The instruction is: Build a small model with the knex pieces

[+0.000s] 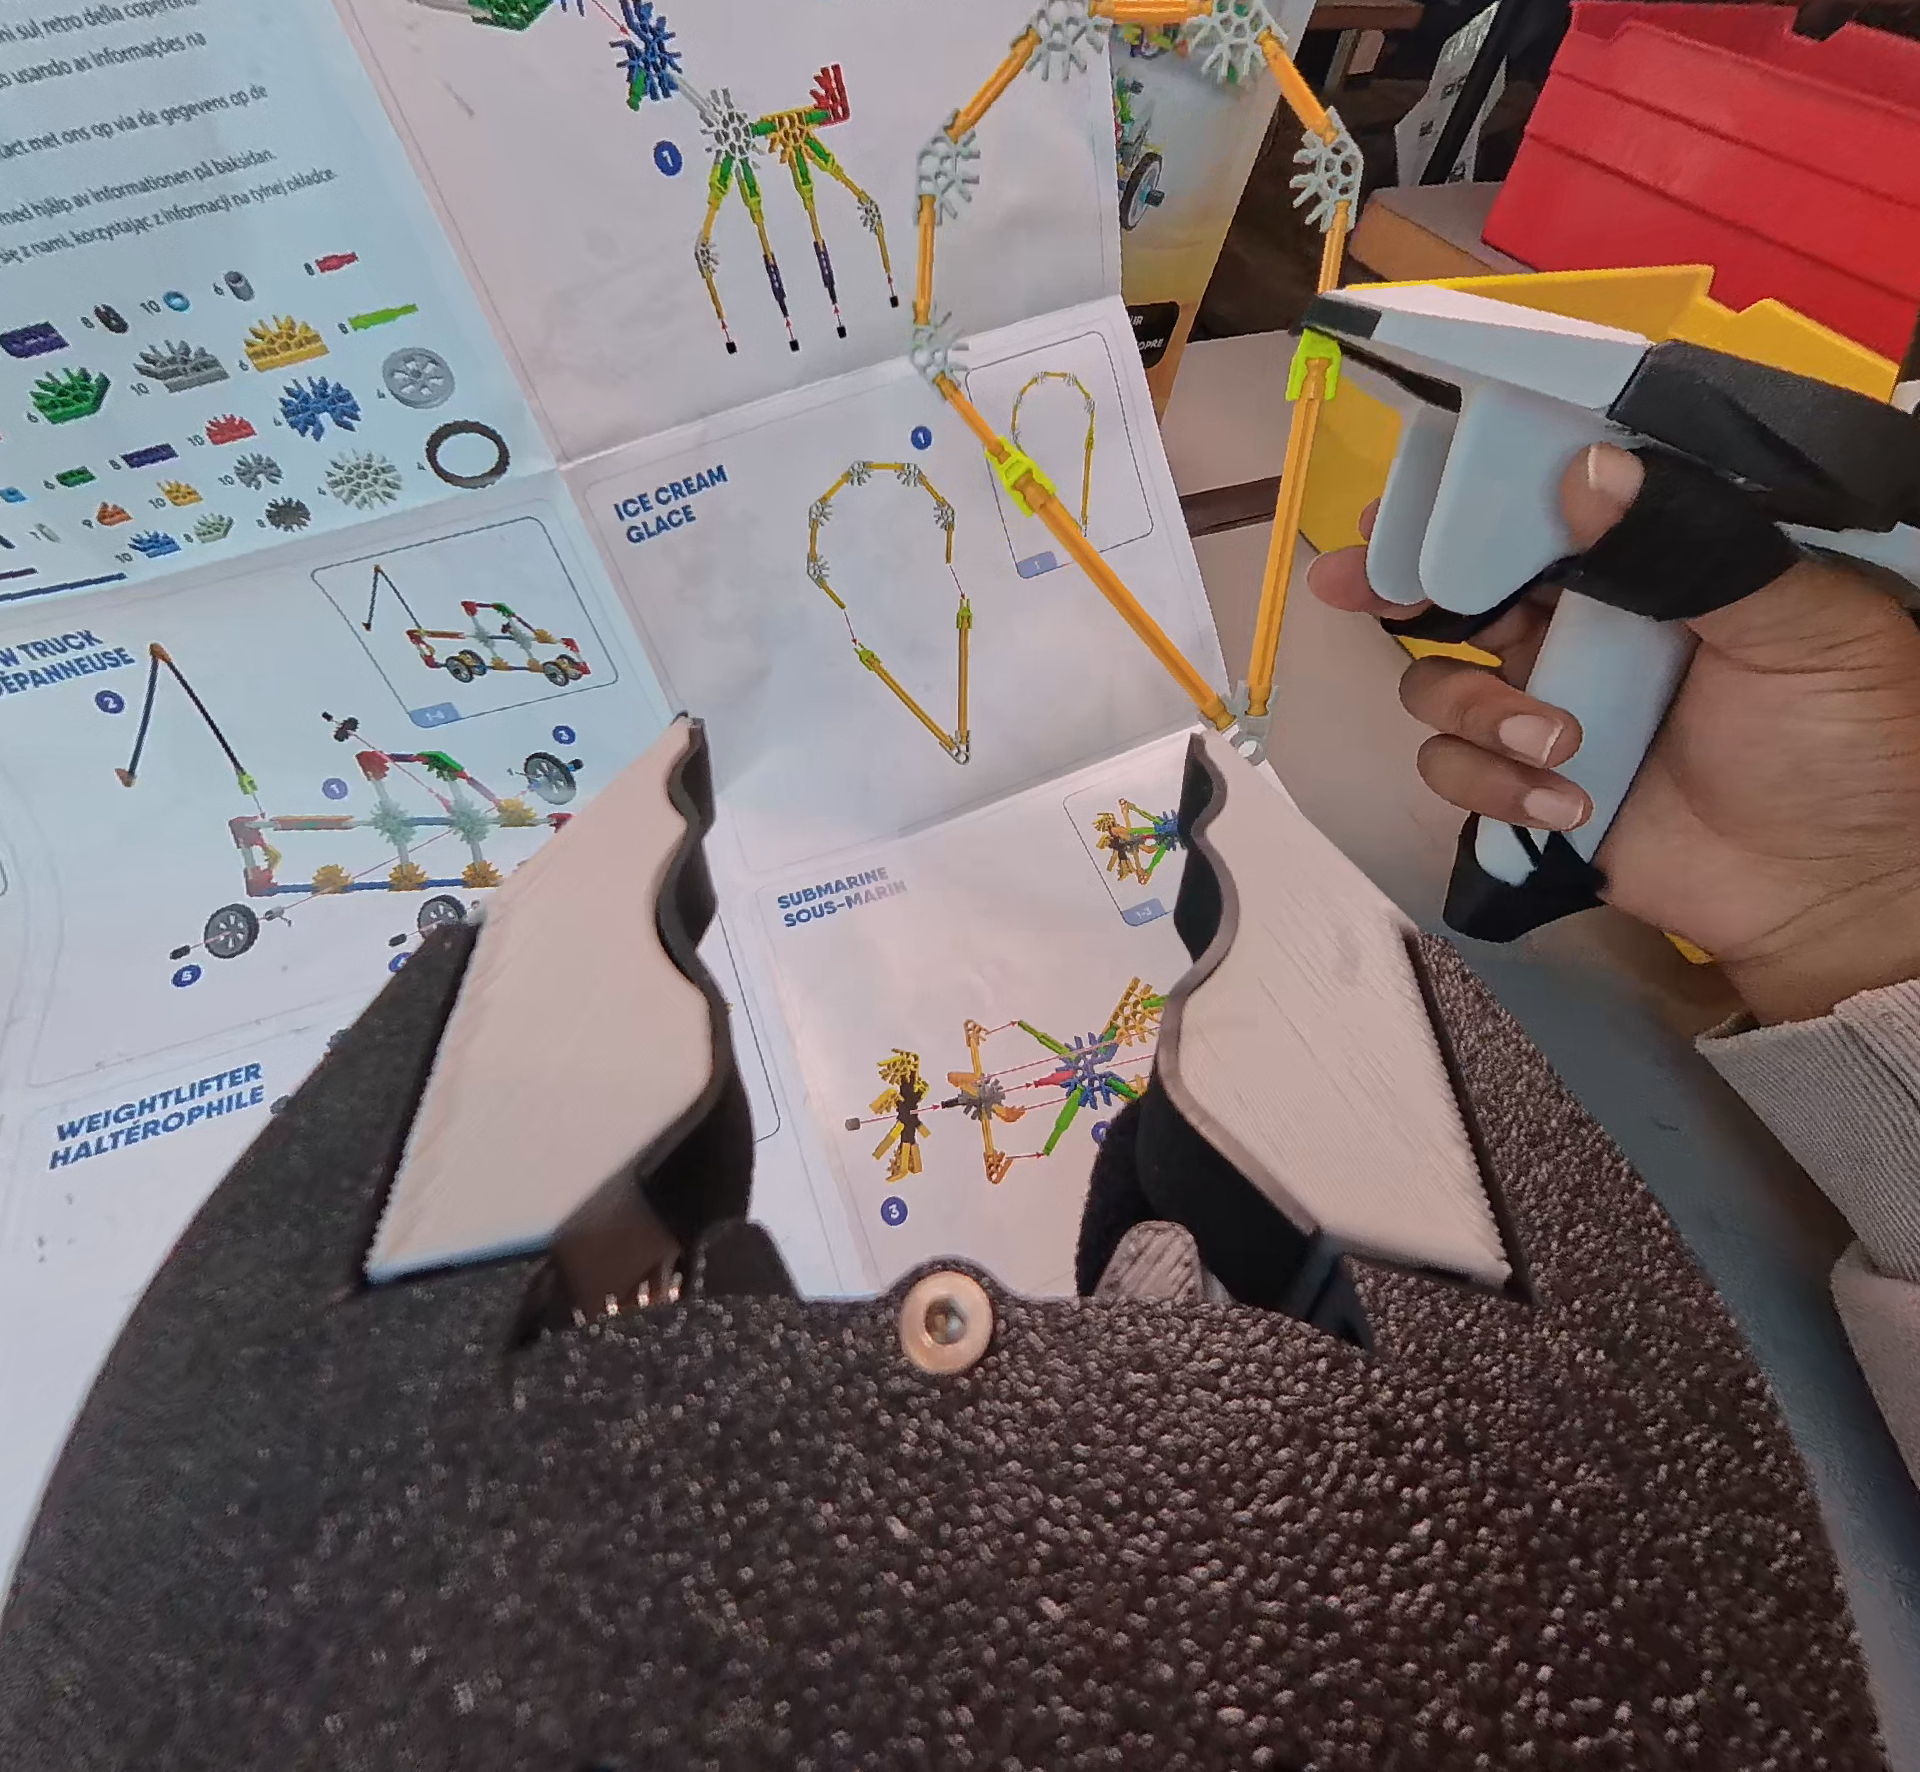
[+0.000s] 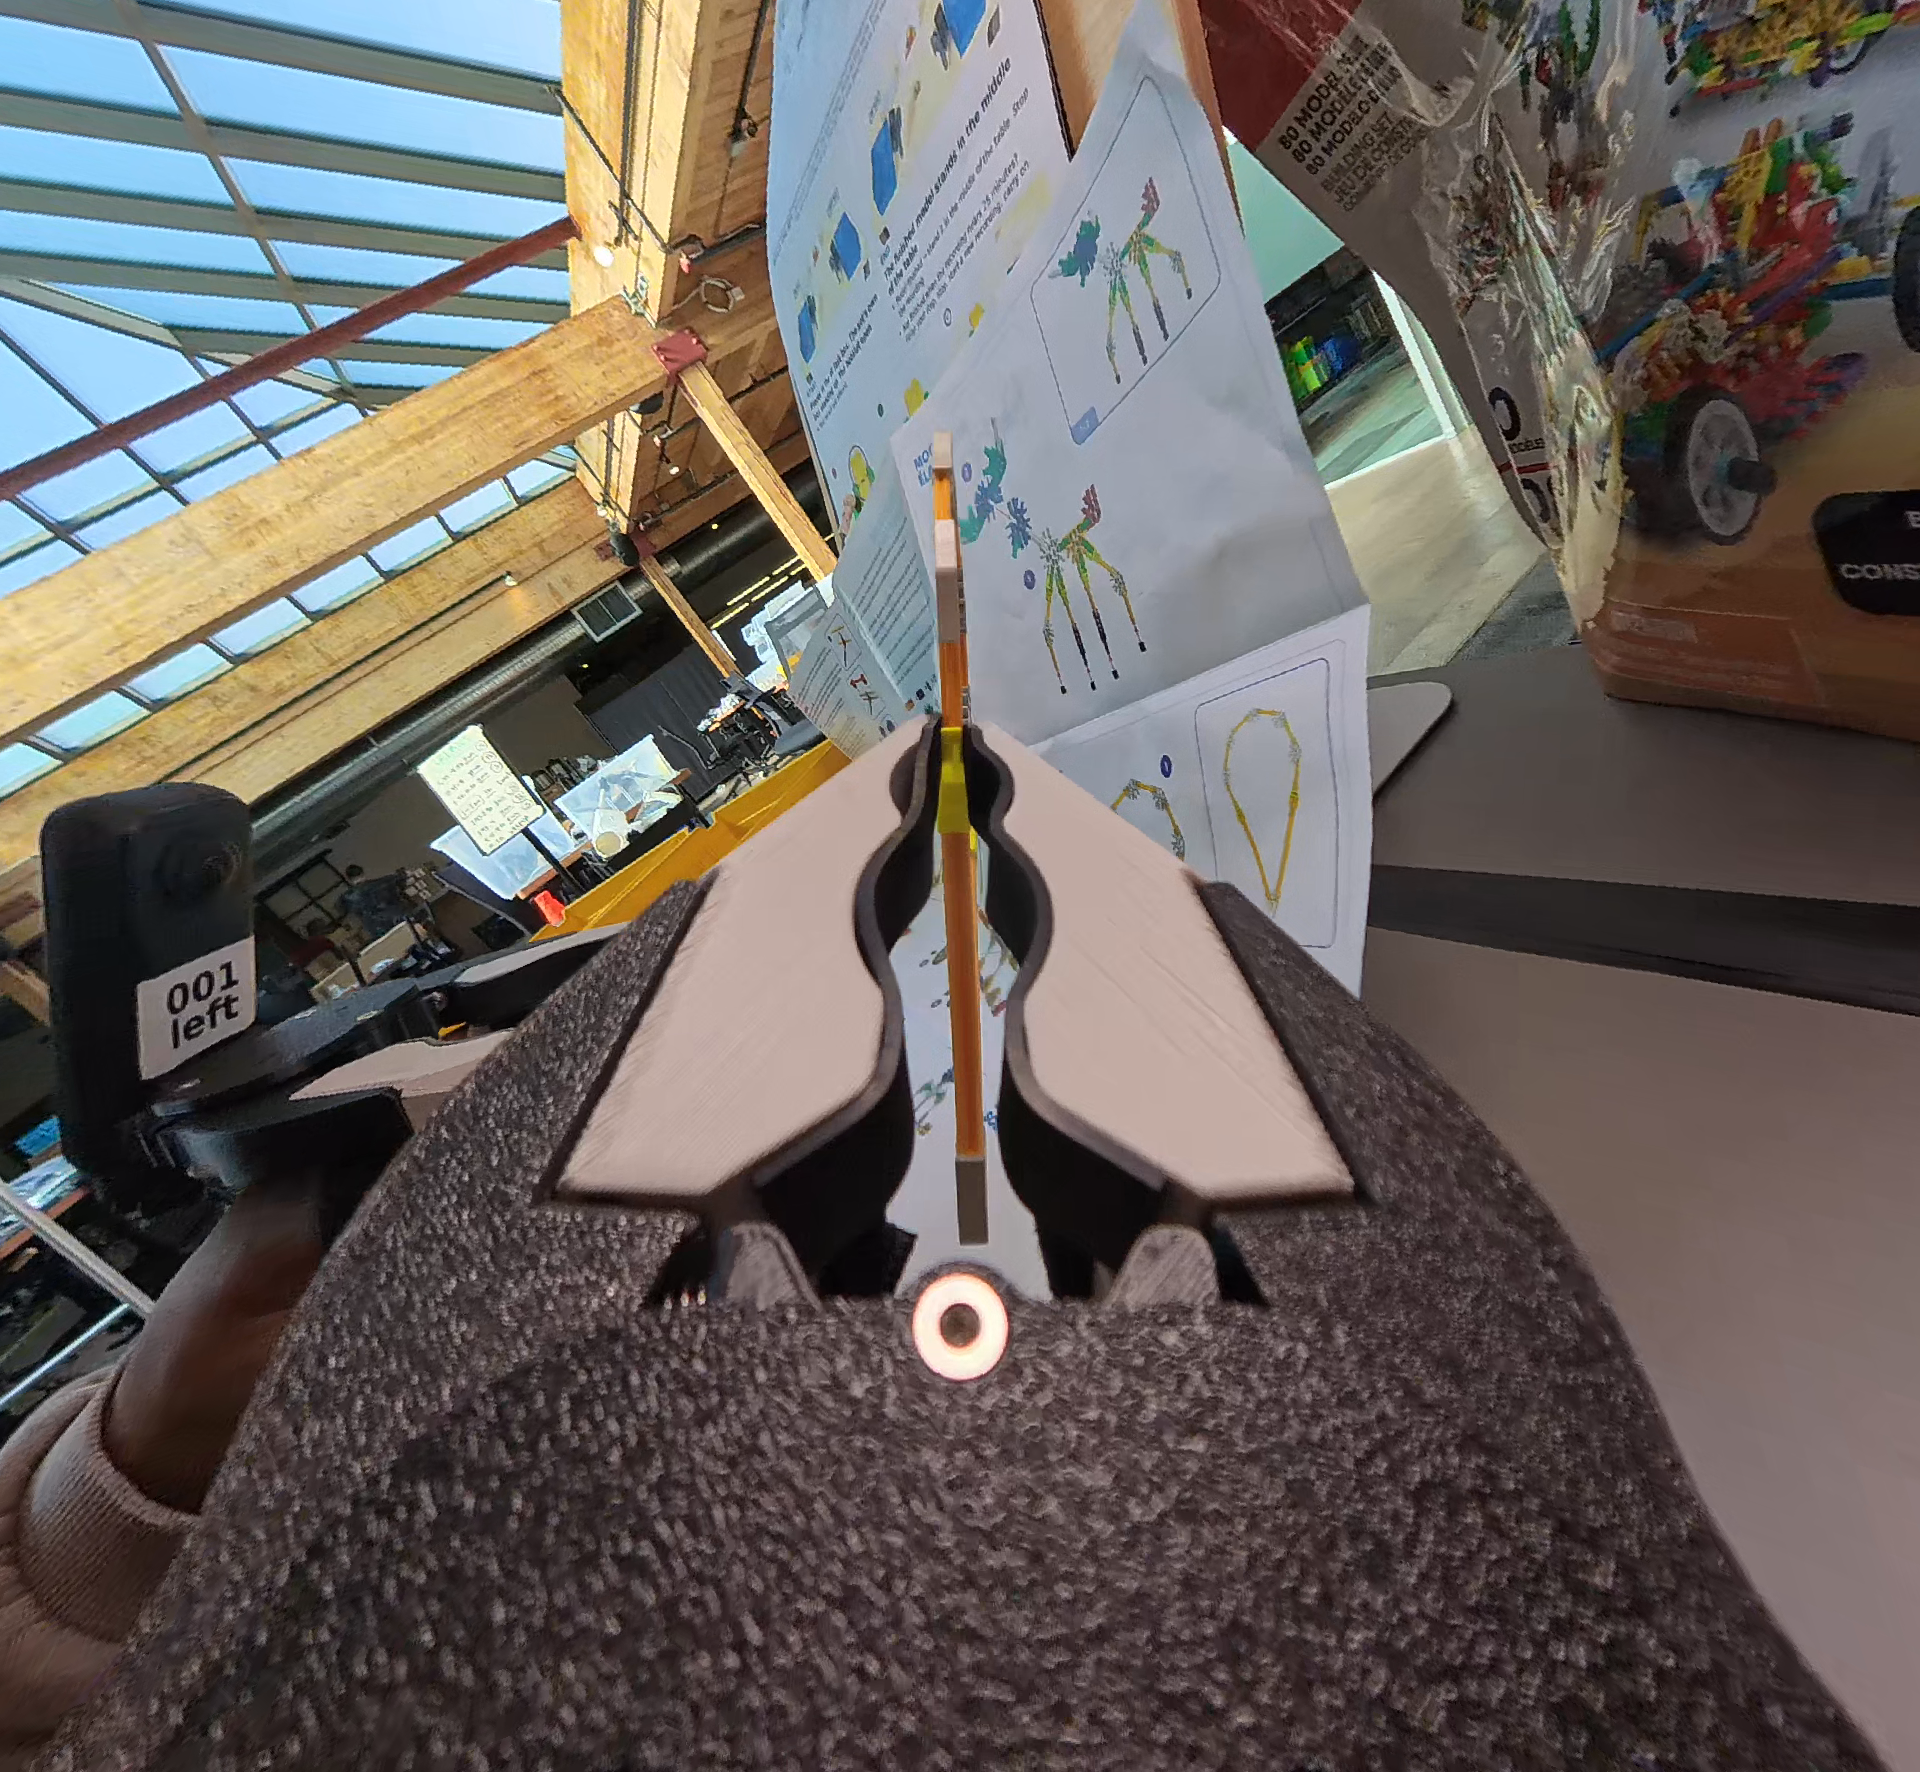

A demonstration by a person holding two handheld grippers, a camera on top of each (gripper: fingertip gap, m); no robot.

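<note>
Timber beams (image 2: 343,517) and a glazed roof (image 2: 208,112) fill the background of the right wrist view, above a grey surface (image 2: 1662,1203) that carries a propped-up instruction sheet (image 1: 727,631) printed with coloured diagrams of rod-and-connector models. Behind the sheet, toward the far right corner of the surface, stands a toy construction-set box (image 2: 1714,268), and past the right edge sit a yellow bin (image 1: 1558,299) and a red bin (image 1: 1714,153).

In front of the sheet hangs a teardrop-shaped loop model (image 1: 1132,8) of orange rods joined by pale grey snowflake connectors, with two lime-green clips on its long lower rods; its pointed bottom ends in a small grey connector just above the left tool's right fingertip.

Right tool (image 2: 951,746): its two fingers are closed on one lime-green clip of the loop, gripping it at the very tips, so the loop appears edge-on as a thin orange line running down between the fingers. In the left wrist view a hand (image 1: 1662,735) wraps this tool's grey handle.

Left tool (image 1: 940,746): its fingers stand spread wide apart and hold nothing, aimed at the sheet; whether its right fingertip touches the loop's bottom connector is hard to tell.
</note>
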